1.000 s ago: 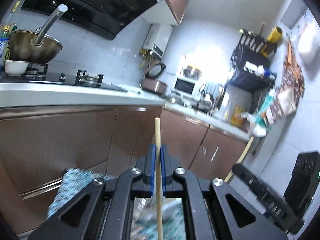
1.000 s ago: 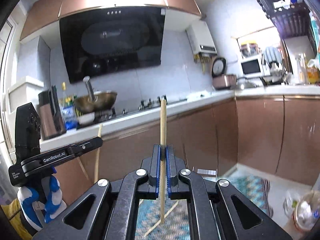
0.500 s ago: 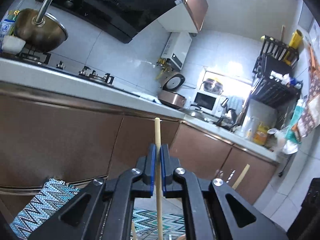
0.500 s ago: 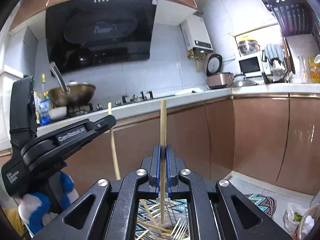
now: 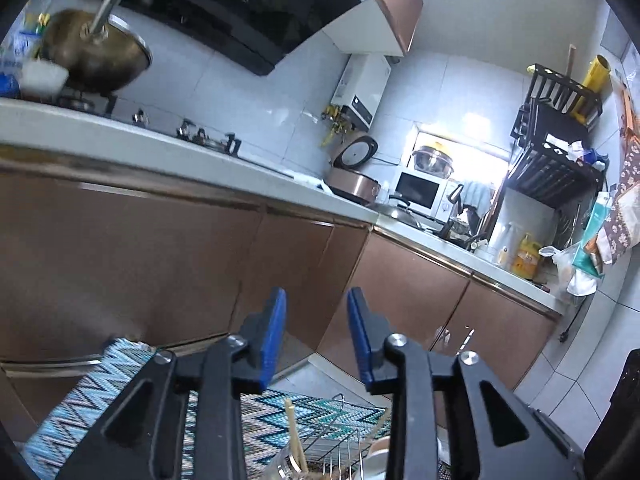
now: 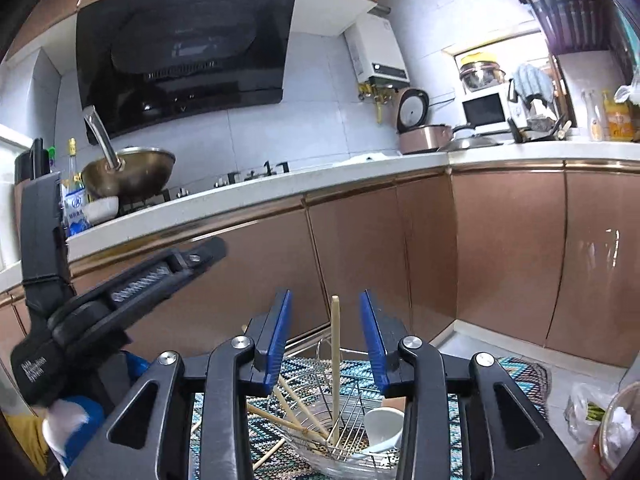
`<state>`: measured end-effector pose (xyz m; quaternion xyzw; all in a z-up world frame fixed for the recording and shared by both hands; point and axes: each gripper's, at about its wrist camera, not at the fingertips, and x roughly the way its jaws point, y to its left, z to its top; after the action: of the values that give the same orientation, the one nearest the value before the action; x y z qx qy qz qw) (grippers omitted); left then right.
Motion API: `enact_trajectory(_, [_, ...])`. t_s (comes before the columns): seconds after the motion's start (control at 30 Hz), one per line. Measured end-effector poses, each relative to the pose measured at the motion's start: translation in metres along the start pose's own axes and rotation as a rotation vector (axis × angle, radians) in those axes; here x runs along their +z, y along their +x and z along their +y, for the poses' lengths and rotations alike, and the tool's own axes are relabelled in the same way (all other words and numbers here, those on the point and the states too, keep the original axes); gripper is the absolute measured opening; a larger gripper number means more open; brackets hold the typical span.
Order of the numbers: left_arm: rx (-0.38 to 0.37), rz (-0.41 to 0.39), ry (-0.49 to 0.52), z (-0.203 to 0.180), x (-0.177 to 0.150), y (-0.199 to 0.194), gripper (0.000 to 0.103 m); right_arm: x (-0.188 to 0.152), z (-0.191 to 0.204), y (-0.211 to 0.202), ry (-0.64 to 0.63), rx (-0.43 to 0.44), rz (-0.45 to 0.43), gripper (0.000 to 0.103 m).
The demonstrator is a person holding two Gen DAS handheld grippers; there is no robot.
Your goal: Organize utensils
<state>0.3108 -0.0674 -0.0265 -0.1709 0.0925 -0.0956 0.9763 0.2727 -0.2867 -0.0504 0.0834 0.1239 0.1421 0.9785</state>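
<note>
My right gripper has its jaws opening. A wooden chopstick stands upright between the blue pads without touching either. Its lower end sits in a wire holder inside a glass bowl, where several more chopsticks lie slanted. A white cup sits in the bowl too. My left gripper is also opening, with nothing between its pads. Below it a chopstick stands in a glass container by the wire holder. In the right wrist view the left gripper hangs to the left of the bowl.
A zigzag-patterned mat lies under the bowl on the floor. Brown cabinets and a white counter rise close behind. A wok sits on the stove. A plastic bag lies at the lower right.
Both grippers sank toward the bowl and opened, letting go of the chopsticks they were holding. The right one's chopstick now stands loose in the wire holder.
</note>
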Motion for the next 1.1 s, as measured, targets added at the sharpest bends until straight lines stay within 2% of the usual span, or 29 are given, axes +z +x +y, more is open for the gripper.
enact_trajectory(0.07, [0.016, 0.000, 0.016, -0.001, 0.009, -0.017, 0.041, 0.007, 0.004, -0.015, 0.012, -0.008, -0.013, 0.038])
enact_trajectory(0.1, [0.021, -0.002, 0.025, -0.001, 0.013, -0.027, 0.043, 0.010, 0.006, -0.025, 0.016, -0.016, -0.023, 0.043])
enact_trajectory(0.13, [0.028, -0.004, 0.039, -0.003, 0.016, -0.039, 0.043, 0.012, 0.009, -0.035, 0.019, -0.024, -0.033, 0.047])
enact_trajectory(0.2, [0.046, 0.002, 0.077, -0.007, 0.021, -0.061, 0.045, 0.016, 0.016, -0.054, 0.020, -0.044, -0.052, 0.063])
enact_trajectory(0.33, [0.077, 0.018, 0.141, -0.015, 0.025, -0.104, 0.049, 0.021, 0.028, -0.093, 0.009, -0.096, -0.085, 0.075])
enact_trajectory(0.5, [0.112, -0.006, 0.206, -0.025, 0.025, -0.161, 0.051, 0.025, 0.043, -0.146, 0.003, -0.157, -0.129, 0.093])
enact_trajectory(0.67, [0.131, -0.037, 0.243, -0.031, 0.024, -0.218, 0.055, 0.026, 0.054, -0.197, 0.002, -0.219, -0.182, 0.103])
enact_trajectory(0.83, [0.150, -0.069, 0.279, -0.039, 0.022, -0.266, 0.058, 0.024, 0.066, -0.234, -0.012, -0.239, -0.202, 0.103])
enact_trajectory(1.1, [0.172, -0.082, 0.298, -0.041, 0.018, -0.309, 0.062, 0.014, 0.083, -0.273, -0.043, -0.274, -0.224, 0.103])
